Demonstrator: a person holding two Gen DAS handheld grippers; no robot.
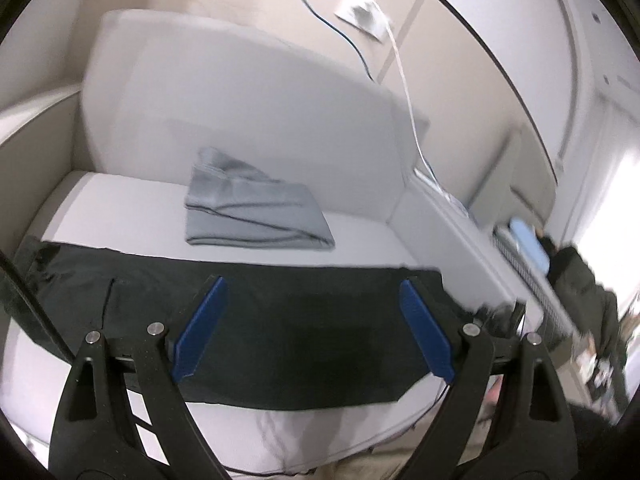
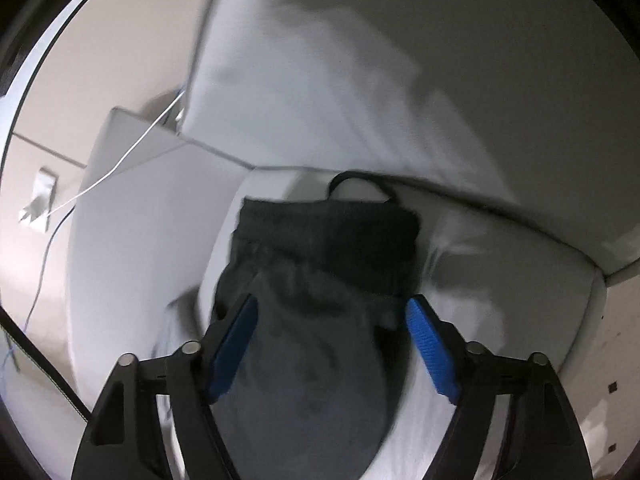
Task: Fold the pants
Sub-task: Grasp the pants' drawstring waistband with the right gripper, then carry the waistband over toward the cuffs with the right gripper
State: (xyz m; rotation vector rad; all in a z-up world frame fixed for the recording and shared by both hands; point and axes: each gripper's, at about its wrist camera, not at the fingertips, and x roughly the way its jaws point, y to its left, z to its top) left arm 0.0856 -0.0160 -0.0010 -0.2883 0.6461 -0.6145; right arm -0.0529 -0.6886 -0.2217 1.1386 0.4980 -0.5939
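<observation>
Both our grippers, left (image 1: 312,328) and right (image 2: 332,344), hover open-fingered over the black pants (image 1: 280,320), spread flat across the white sofa (image 1: 240,120)

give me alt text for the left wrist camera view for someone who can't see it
Open left tongs with blue pads hover above black pants stretched flat across the front of a white sofa seat. Behind them, a folded light grey garment lies on the cushion near the backrest, and cables hang down the beige wall.
</observation>
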